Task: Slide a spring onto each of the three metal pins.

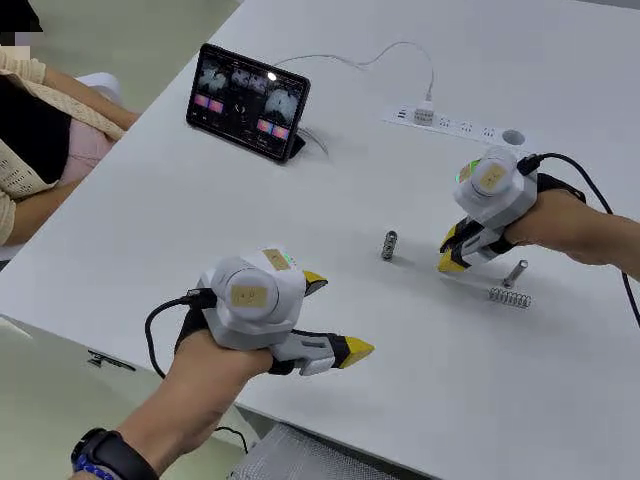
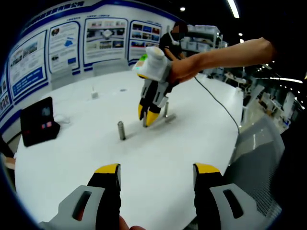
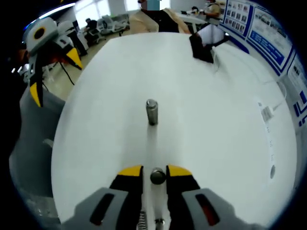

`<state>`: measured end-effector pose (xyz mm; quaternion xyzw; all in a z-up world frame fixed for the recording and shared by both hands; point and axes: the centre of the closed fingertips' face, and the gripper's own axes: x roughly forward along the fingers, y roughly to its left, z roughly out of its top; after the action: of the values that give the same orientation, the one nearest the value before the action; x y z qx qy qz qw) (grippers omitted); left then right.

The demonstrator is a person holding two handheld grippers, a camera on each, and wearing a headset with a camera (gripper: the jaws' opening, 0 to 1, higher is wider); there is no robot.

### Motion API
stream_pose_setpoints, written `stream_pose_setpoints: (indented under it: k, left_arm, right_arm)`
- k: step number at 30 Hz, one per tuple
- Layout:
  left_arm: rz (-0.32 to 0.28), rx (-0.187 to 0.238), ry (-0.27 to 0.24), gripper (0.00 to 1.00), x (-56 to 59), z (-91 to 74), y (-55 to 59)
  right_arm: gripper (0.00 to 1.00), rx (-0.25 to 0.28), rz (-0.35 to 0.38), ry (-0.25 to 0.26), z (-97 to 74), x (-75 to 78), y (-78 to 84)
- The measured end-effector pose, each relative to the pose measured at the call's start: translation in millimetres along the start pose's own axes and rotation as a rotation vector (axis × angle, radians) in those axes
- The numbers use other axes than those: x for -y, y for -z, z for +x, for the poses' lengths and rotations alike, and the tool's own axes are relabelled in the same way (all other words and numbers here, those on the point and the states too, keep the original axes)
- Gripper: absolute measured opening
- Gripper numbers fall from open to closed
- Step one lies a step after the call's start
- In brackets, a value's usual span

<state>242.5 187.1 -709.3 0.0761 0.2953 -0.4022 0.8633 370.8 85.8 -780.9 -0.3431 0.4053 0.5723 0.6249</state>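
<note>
Three pins: standing pin (image 1: 389, 245) upright, second pin (image 3: 158, 177) pinched in right gripper (image 3: 155, 171), third pin (image 1: 515, 272) lying slantwise; one spring (image 1: 509, 297) flat, crosswise; left gripper (image 2: 157, 168) agape.

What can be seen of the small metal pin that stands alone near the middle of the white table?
The pin is a short grey metal cylinder with a rounded top, standing upright on the white table. Its body looks ribbed, as if a spring is already around it, but it is too small to be sure. Only the table touches it. It stands apart from the right hand-held gripper, straight ahead of its jaws, which close on another pin.
</note>
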Motion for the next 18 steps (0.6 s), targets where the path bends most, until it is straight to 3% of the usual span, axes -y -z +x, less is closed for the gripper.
stream_pose_setpoints:
  k: [12,15,18]
  left_arm:
    - [0.004,-0.003,0.007,0.62,2.6,1.4,-0.5]
    - [0.008,-0.003,0.01,0.62,3.9,2.6,-1.9]
    - [0.012,-0.002,0.013,0.63,5.6,4.7,-4.2]
  right_arm:
    - [0.41,0.051,0.065,0.052,-17.5,2.4,10.0]
    - [0.44,0.078,0.076,0.068,-24.4,3.8,11.4]
    - [0.48,0.139,0.155,0.066,-30.3,3.4,9.5]
